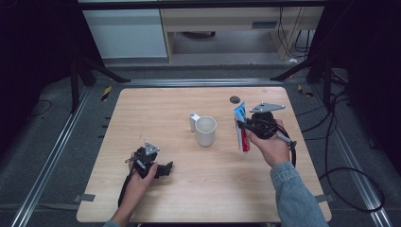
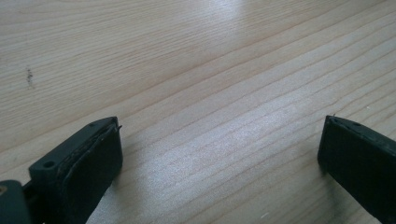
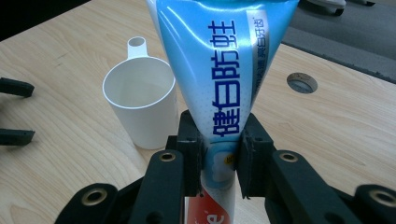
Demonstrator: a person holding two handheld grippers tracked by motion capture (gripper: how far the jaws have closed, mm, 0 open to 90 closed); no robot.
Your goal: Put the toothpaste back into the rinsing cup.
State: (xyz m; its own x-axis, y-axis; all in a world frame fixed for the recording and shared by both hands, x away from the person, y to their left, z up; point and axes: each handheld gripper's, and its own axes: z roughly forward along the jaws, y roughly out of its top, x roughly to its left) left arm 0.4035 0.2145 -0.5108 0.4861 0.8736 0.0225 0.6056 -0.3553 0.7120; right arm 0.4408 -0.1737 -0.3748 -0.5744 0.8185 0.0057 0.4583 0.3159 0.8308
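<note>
Two claws over a wooden counter [image 1: 179, 198] — right claw [image 3: 219, 158] clamped on a blue toothpaste tube [image 3: 219, 70] beside a white cup [image 1: 205, 131], left claw [image 2: 219, 154] spread wide, holding nothing.

pale wood worktop [image 1: 156, 113] with rounded corners, a small round hole [image 1: 234, 99] near its far edge. grey floor [image 1: 52, 118] around it, metal rails [image 1: 45, 161] along left and right sides. black frame struts [image 1: 94, 66] at the far left and far right. beyond, a white cabinet [image 1: 125, 30] and a light wooden desk [image 1: 236, 21]. black cables [image 1: 340, 156] looping on the floor at right. dark surroundings on both sides.
</note>
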